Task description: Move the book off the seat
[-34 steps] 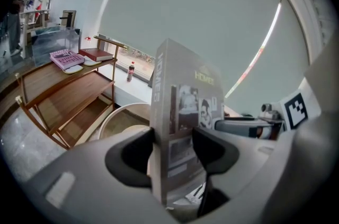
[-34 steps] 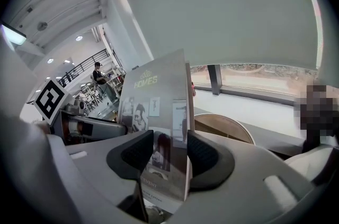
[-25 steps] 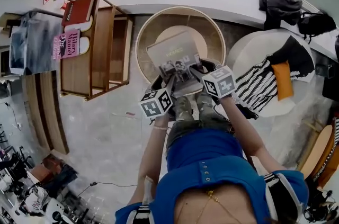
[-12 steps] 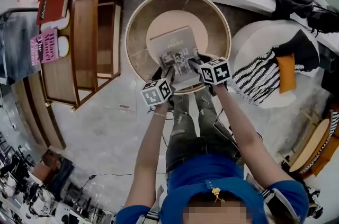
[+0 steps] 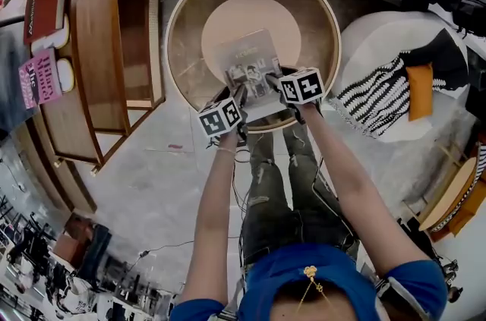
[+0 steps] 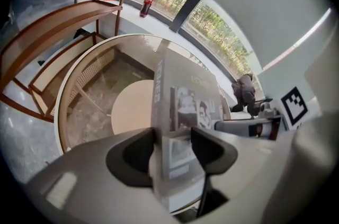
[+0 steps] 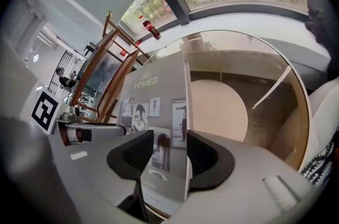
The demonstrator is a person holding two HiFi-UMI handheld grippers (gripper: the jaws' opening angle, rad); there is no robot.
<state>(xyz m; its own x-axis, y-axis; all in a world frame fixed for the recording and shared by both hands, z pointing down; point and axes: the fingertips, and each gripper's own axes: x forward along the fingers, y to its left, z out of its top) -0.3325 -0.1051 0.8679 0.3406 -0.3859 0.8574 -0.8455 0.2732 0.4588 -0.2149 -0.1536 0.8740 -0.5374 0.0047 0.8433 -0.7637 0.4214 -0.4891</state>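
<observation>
Head view and the two gripper views: one person, two grippers, one book. The left gripper (image 6: 172, 146) and the right gripper (image 7: 164, 151) each clamp one side edge of the single grey book (image 5: 250, 58), whose cover bears several photographs. In the left gripper view the book stands edge-on between the two dark pads, which press on it; these jaws have just been closing. In the right gripper view both pads likewise bear on the cover and its back. The book sits tilted over the near part of the one round seat (image 5: 178, 31), its far end above the single round cushion (image 5: 243, 16); whether it touches the seat cannot be told. Each gripper carries one marker cube, two in all, the left (image 5: 220, 117) and the right (image 5: 301, 86). Left of the seat stands one wooden shelf unit (image 5: 95, 46) holding two further books, one red (image 5: 44, 8) and one pink (image 5: 39, 77). One bottle (image 6: 147, 0) stands on the window ledge. Right of the seat, one white pouffe (image 5: 372, 39) carries one striped cloth (image 5: 376, 95) and one orange cushion (image 5: 419, 90).
</observation>
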